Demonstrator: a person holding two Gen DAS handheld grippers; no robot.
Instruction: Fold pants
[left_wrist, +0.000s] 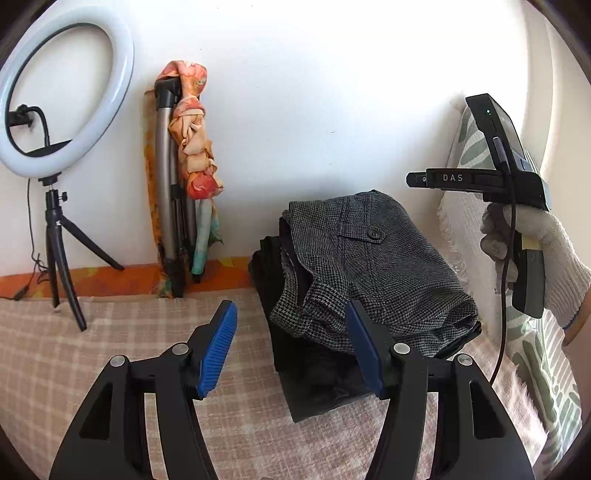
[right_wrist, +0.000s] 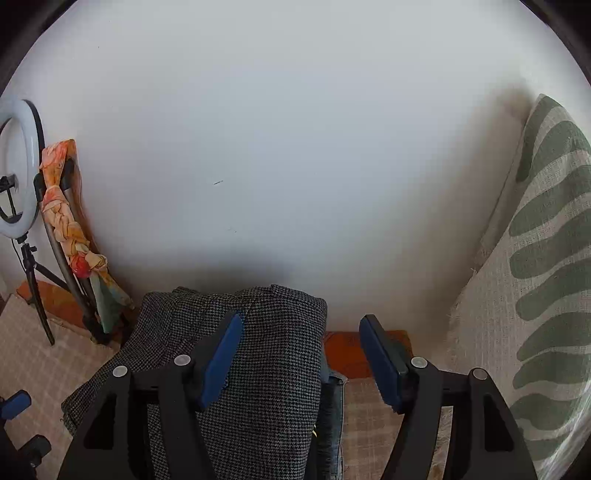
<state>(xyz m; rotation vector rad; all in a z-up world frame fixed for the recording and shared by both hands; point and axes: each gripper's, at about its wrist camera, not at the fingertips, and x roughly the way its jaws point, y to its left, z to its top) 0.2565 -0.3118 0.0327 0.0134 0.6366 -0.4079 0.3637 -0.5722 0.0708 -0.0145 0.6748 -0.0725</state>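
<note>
Your left gripper (left_wrist: 291, 347) and right gripper (right_wrist: 301, 354) both gape wide, holding nothing. Grey pants (left_wrist: 369, 266) sit folded at centre frame on a darker pile, seemingly finished.
</note>
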